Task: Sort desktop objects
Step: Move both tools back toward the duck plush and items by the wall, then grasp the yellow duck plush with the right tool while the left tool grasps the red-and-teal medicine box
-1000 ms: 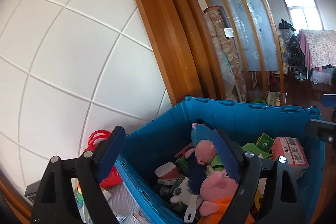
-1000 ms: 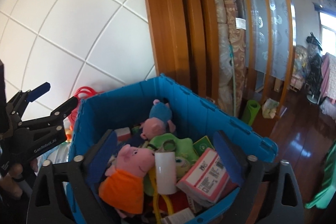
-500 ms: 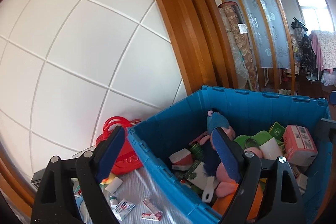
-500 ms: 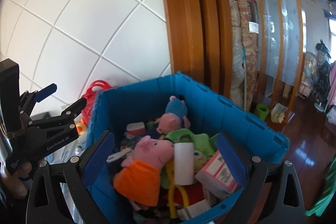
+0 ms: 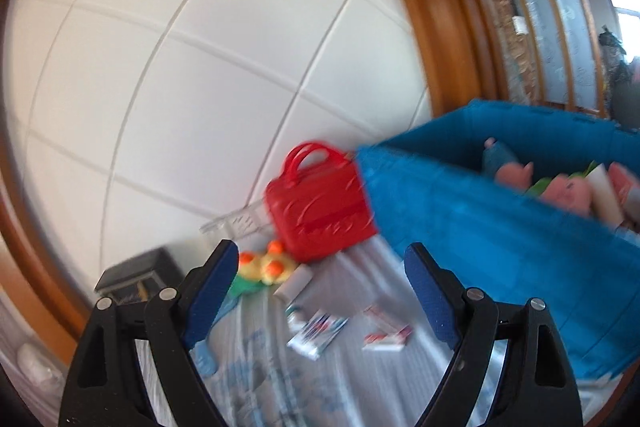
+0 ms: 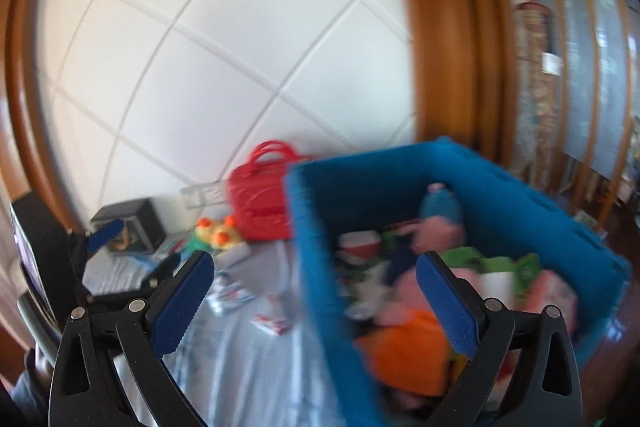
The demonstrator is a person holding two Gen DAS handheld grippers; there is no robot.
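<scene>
No writing could be read anywhere: both views were smeared by motion, and the print on the packets was only red and blue streaks.

The left gripper point(image 5: 320, 291) stood wide open with nothing between its blue pads. Ahead of it, between the fingers, lay two small flat packets point(image 5: 318, 333) on the pale table cover point(image 5: 260, 379), with a white tube point(image 5: 294, 285) just beyond. Further ahead sat one red toy handbag point(image 5: 322, 211), touching the blue crate point(image 5: 480, 239) off to the right. A yellow and orange plush toy point(image 5: 266, 267) lay beside the left finger.

The right gripper point(image 6: 316, 301) was also spread open and empty. The blue crate point(image 6: 316, 247) sat ahead and to its right, crammed with soft toys: one in orange point(image 6: 404, 351) close to the right finger, and one with a blue cap point(image 6: 440, 209) at the far wall.
</scene>
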